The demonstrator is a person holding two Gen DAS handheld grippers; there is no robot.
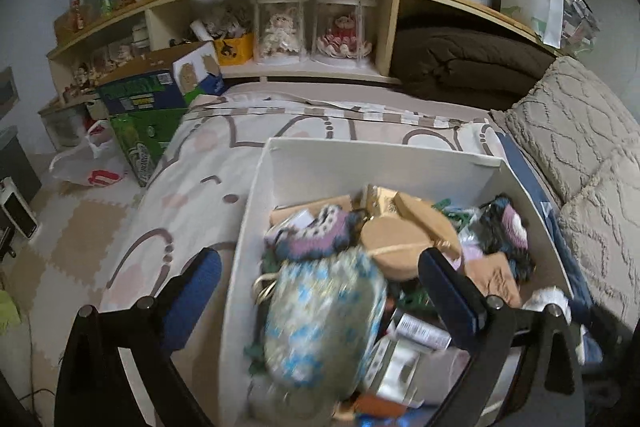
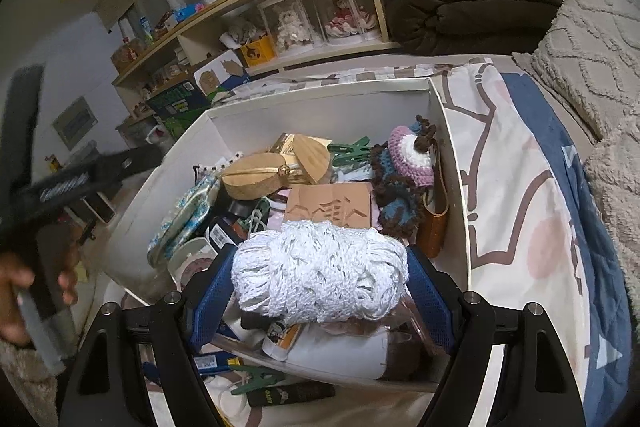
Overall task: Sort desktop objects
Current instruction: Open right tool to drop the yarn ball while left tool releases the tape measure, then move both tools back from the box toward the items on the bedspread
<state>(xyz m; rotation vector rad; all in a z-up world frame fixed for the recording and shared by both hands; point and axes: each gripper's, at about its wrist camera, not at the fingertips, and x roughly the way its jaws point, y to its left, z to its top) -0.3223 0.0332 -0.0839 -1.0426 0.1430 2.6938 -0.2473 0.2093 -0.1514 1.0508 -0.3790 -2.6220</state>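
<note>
White open-topped box [image 2: 452, 163] on the bed, crammed. Right gripper [image 2: 320, 291] pinches a white crocheted bundle [image 2: 320, 275] above it. Left gripper [image 1: 320, 287] spread wide over a blurred blue-flowered fabric pouch [image 1: 320, 323], touching nothing. Risk: soft bundle slipping, snagging clutter. Lower contents buried, indistinct.

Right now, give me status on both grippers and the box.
Left gripper open, empty, over floral pouch. Right gripper shut on white crocheted bundle. White box crowded, clutter all around.
</note>
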